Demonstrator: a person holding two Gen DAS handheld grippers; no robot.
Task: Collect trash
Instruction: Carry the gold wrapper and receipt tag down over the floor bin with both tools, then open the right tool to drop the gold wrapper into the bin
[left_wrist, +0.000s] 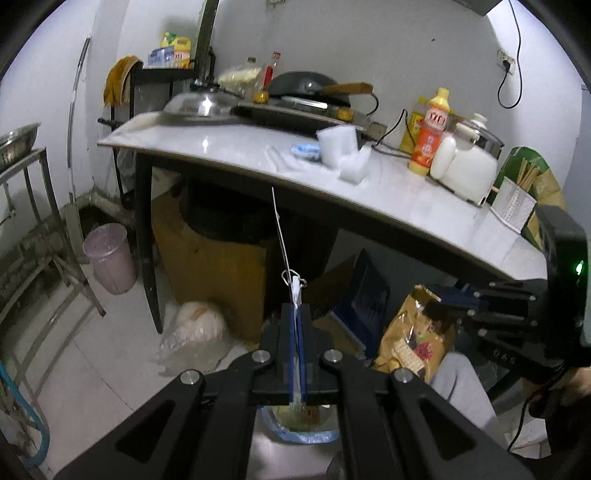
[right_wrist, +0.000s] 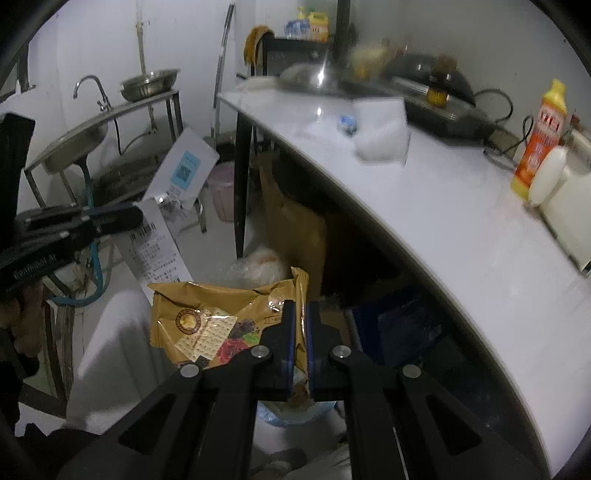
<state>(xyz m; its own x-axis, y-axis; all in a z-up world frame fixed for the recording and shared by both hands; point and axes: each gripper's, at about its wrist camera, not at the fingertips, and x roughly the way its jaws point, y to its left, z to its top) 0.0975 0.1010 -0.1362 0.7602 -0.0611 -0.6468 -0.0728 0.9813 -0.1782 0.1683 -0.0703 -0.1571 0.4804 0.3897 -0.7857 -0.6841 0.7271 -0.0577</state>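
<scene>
The left gripper (left_wrist: 297, 310) is squeezed tight on a thin white paper slip (right_wrist: 162, 236). The right gripper (right_wrist: 301, 314) is squeezed tight on a crinkly tan snack bag (right_wrist: 214, 314). Both pieces of trash hang below the white table (left_wrist: 229, 147), above the floor

The white, glossy surface (left_wrist: 236, 147) arcs across the upper half of both wrist views, its front strip bare, its rear crowded: a black stove with a wok (left_wrist: 306, 99), white foam blocks (left_wrist: 341, 151), an orange-labelled yellow bottle (left_wrist: 430, 136) and a white kettle (left_wrist: 469, 166). Beneath it, at centre frame, a brown cardboard box (left_wrist: 218, 273) and a clear plastic bag (left_wrist: 195, 332) block the floor. At lower left, white tiled floor (left_wrist: 92, 350) lies open between the black table leg (left_wrist: 146, 236) and the pink plastic bin (left_wrist: 109, 258).
</scene>
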